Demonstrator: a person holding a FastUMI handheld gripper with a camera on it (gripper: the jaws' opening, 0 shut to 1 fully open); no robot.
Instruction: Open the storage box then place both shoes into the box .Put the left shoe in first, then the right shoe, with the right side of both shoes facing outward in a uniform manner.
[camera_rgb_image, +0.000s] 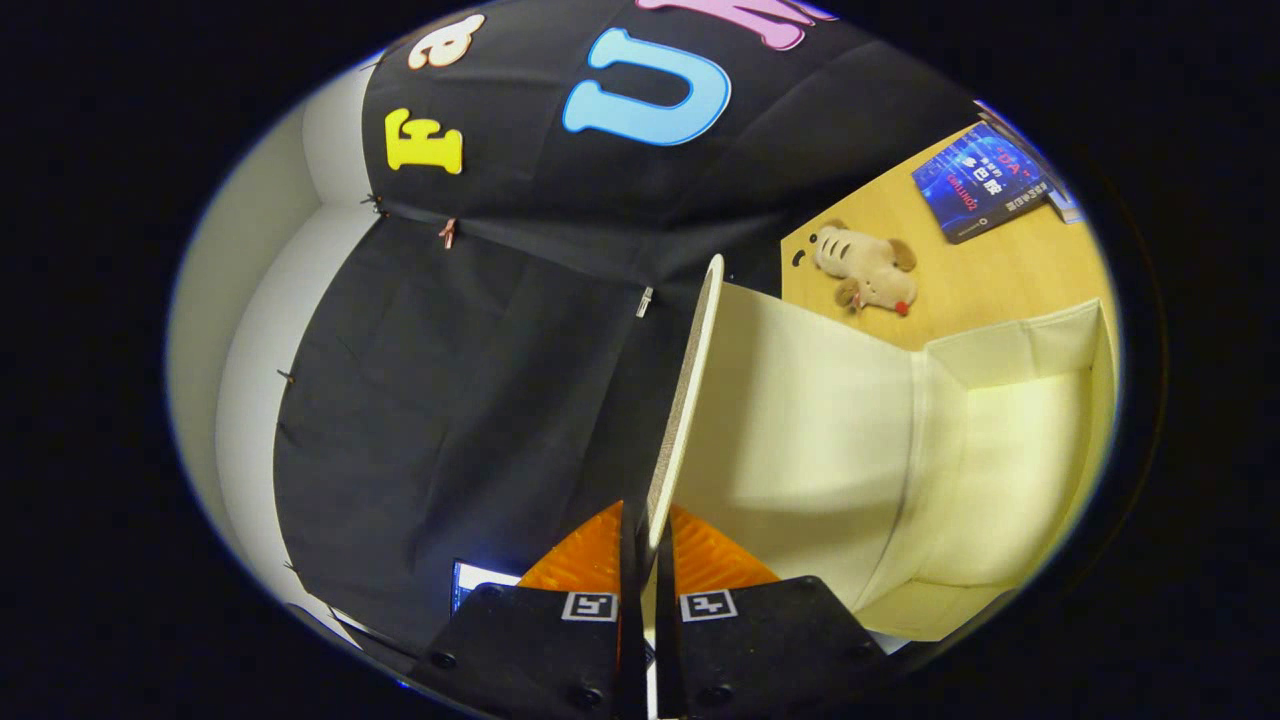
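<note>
Claw (648, 545) pinched narrow on the box's lid (688, 400), both fingers pressing the lid's near edge between them. Lid seen edge-on, a thin pale panel running up and away from the fingers, tilted slightly right at the top, raised clear of the box opening. Storage box (1000, 470) sits just right of the lid, cream-colored, open, inner walls and a folded corner visible. Contents of the box can't be made out from this angle. Box rests on a light wooden tabletop (1000, 280). Beyond the box on the tabletop: a small plush toy (868, 268) lying on its side, and further out a blue book (985, 185) lying flat, well apart from the toy. Black cloth wall (480, 380) left of the lid.
</note>
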